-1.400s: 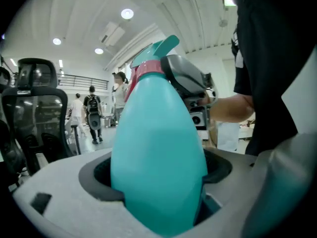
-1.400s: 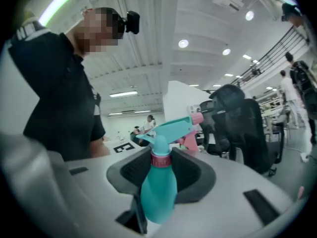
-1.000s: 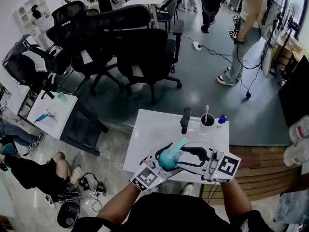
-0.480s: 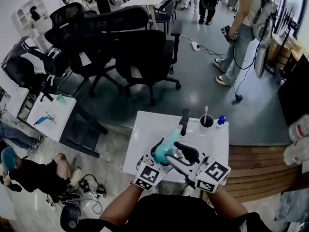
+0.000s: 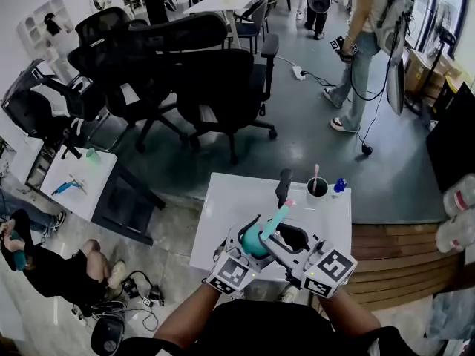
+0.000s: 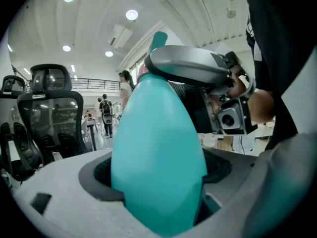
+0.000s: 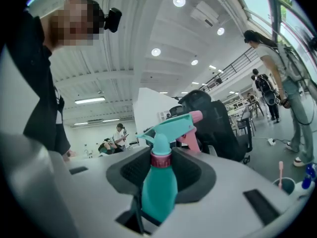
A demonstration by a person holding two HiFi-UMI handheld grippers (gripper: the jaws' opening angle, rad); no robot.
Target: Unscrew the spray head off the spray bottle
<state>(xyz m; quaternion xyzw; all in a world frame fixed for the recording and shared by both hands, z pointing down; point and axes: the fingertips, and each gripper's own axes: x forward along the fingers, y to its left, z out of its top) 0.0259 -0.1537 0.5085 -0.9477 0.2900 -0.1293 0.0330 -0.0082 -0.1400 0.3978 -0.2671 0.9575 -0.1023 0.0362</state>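
Observation:
My left gripper (image 5: pixel 251 240) is shut on the body of a teal spray bottle (image 5: pixel 254 237) and holds it above the near edge of the white table (image 5: pixel 223 199). In the left gripper view that body (image 6: pixel 153 148) fills the gap between the jaws of the left gripper (image 6: pixel 158 187). The teal spray head with its pink trigger (image 7: pixel 174 127) points up and away. My right gripper (image 7: pixel 161 168) has just been closing, and its pads sit against the pink collar (image 7: pixel 160 159) under the head. In the head view the right gripper (image 5: pixel 276 236) reaches in from the right.
On the table's far side stand a black cup (image 5: pixel 318 187) with a pink stick, a small blue thing (image 5: pixel 341 184) and a black upright object (image 5: pixel 283 186). Black office chairs (image 5: pixel 223 80) crowd the floor beyond. A person (image 5: pixel 364 58) stands far right.
The right gripper has come in from the bottle's right side and narrowed its jaws round the neck. The bottle stays in the left gripper, its head swinging slightly.

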